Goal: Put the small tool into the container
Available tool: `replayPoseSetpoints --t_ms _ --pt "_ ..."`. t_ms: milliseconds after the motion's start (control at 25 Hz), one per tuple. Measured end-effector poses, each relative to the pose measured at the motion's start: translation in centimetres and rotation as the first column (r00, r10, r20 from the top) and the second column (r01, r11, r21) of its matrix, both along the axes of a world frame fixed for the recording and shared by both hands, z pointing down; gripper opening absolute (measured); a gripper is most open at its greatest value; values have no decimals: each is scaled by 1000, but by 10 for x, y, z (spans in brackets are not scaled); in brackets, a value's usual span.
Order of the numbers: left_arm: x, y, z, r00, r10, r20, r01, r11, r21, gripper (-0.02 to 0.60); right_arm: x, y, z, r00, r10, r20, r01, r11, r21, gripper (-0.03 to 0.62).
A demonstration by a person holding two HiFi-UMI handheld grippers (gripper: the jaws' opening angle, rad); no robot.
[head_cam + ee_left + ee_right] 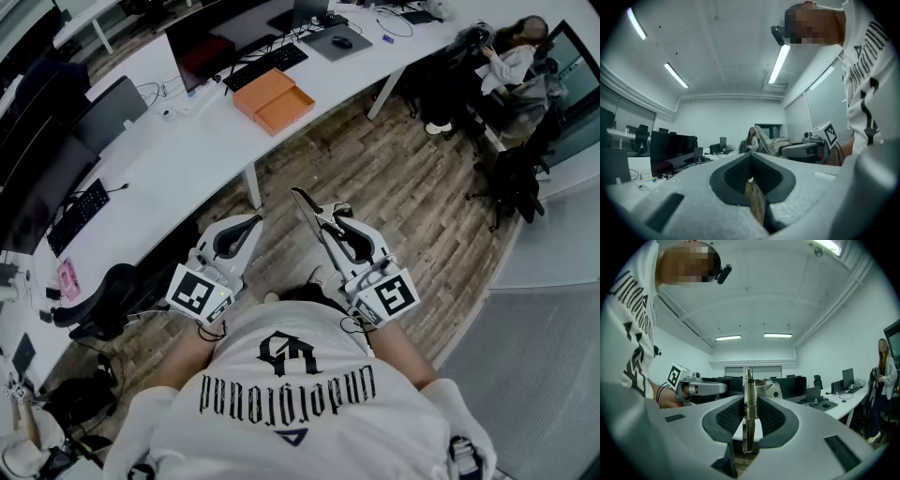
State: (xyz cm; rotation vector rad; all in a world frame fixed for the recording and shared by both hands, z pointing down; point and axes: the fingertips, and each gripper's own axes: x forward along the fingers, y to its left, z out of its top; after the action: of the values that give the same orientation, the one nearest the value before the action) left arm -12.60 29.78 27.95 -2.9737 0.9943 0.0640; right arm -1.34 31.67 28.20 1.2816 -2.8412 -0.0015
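My right gripper [330, 226] is shut on a small metal spring tool [309, 208], whose slim tip sticks up past the jaws. In the right gripper view the tool [749, 397] stands upright, clamped between the ribbed pads [729, 416]. My left gripper [247, 225] is held level beside it, jaws together and nothing between them; in its own view [752, 177] only wooden floor shows through the slit. An orange open box [273, 100] lies on the long white desk [187, 150], well ahead of both grippers. Both grippers are held in the air over the floor, close to the person's chest.
The desk carries monitors [202, 47], a keyboard [266, 67] and cables. A desk leg [252, 186] stands just ahead of the grippers. A black chair [103, 300] is at the left. Another person [511, 66] sits at the far right among chairs.
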Motion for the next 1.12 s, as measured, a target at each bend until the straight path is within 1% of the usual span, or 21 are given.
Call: replayPoseSetpoints --t_ms 280,400,560,720,920,1120 --pt "15 -13 7 1000 -3 4 3 1000 -19 15 15 -13 7 1000 -6 14 7 1000 -15 87" --pt "20 -21 14 1000 -7 4 7 999 -37 14 26 -21 11 999 -3 40 4 1000 -29 87" --pt "29 -34 25 1000 -20 12 21 998 -66 15 38 -37 15 999 -15 35 16 999 -37 87" --pt "54 -53 29 1000 -24 16 25 997 -71 15 64 -56 17 999 -18 37 19 999 -43 87" --pt "95 -78 30 1000 -21 12 21 997 -73 14 102 -83 16 998 -31 46 33 999 -43 87" --pt "133 -96 33 998 -57 12 58 996 -72 14 144 -100 15 997 -57 52 59 997 -43 87"
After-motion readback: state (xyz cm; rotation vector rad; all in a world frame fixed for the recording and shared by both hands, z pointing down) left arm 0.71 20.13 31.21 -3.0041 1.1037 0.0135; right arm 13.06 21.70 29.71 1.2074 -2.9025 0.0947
